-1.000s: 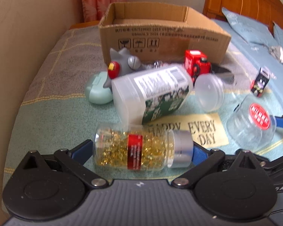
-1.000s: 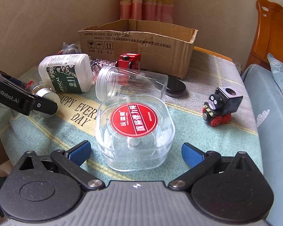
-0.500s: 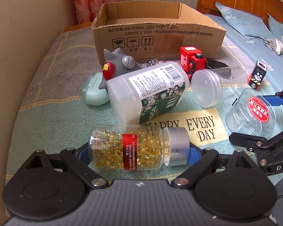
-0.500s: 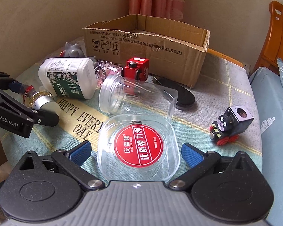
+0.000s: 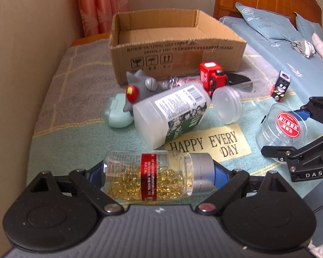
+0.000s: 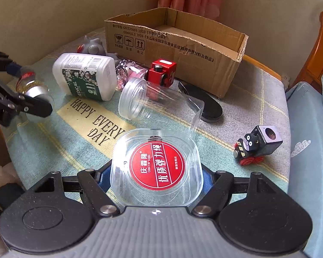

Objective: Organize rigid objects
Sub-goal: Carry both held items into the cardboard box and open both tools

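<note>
The bed (image 5: 275,49) with its blue cover fills the 2 o'clock corner of the left wrist view, and a grey and green blanket (image 5: 60,99) printed "HAPPY EVERY DAY" carries everything else. The open cardboard box (image 5: 176,49) stands at 12 o'clock on the blanket, upright, its printed wall facing the cameras.

Next in size, a white bottle (image 5: 172,116) with a green label lies on its side at the centre of the left view, touching a grey spiky toy (image 5: 144,86) at its 11 o'clock. A mint-green case (image 5: 116,116) sits just beside it at 9 o'clock. A clear open jar (image 6: 152,101) lies tipped over in the middle of the right view, with a red toy block (image 6: 161,73) just behind it at 12 o'clock and a black flat object (image 6: 206,105) at its 3 o'clock.

The left tongs (image 5: 159,176) pinch a clear capsule bottle (image 5: 157,176) end to end, its silver cap toward 3 o'clock, low at 6 o'clock in their own view.

The right tongs (image 6: 155,178) are closing, and the clear square tub (image 6: 157,167) with the round red label sits between them, the blue pads (image 6: 103,178) against its sides.

A small black toy train (image 6: 258,146) stands alone at 3 o'clock in the right view, well apart from the pile.
</note>
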The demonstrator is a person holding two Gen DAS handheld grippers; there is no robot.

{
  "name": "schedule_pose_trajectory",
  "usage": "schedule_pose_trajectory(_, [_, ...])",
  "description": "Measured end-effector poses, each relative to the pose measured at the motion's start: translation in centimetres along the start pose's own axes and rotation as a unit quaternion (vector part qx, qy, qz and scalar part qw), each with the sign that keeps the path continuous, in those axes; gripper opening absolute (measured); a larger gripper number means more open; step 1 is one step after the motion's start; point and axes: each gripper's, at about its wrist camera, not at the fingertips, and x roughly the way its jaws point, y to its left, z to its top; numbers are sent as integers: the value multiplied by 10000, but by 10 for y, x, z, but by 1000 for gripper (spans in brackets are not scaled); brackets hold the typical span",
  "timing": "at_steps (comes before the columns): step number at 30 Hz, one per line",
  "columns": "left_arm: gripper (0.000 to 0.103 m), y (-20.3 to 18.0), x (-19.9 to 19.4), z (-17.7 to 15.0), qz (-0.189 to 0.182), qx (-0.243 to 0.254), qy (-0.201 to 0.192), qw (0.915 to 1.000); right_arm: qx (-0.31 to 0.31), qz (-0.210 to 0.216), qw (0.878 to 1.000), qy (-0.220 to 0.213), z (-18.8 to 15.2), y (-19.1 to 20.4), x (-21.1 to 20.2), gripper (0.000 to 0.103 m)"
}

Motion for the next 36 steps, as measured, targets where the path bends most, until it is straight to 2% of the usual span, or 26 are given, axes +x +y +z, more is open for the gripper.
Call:
schedule_pose_trajectory(4, [93,2,-16,11,-49,35,-147,9999,-18,101,9999,-101,8,-5,-17,80])
schedule_pose_trajectory(7, [93,2,-24,31,-33,80,-338,9994,28,194,9994,-278,21,-10,-29,80])
schedule_pose_trajectory(11, [93,0,-26,69,9,175,-632,9978,-47,155,9982,-575,43,-15,-43,80])
schedule_pose_trajectory(16, [93,0,-15,125,66,304,-777,9965,-143,-20,9959,-894,76,-23,-53,80])
schedule_pose_trajectory(20, [93,4,6,174,-40,413,-767,9962,-176,-153,9941,-1062,101,-33,-56,80])
schedule_pose_trajectory(25, [93,7,50,223,135,514,-533,9972,97,-227,9940,-1068,127,-50,-52,80])
schedule_pose_trajectory(29, [93,10,80,246,120,435,-304,9985,192,-305,9934,-1085,135,-60,-54,80])
schedule_pose_trajectory(33, [94,15,105,264,187,243,-327,9990,326,-349,9931,-1072,140,-66,-55,80])
schedule_pose_trajectory(36, [96,18,123,270,485,268,-282,9981,394,-377,9930,-1049,143,-68,-52,80])
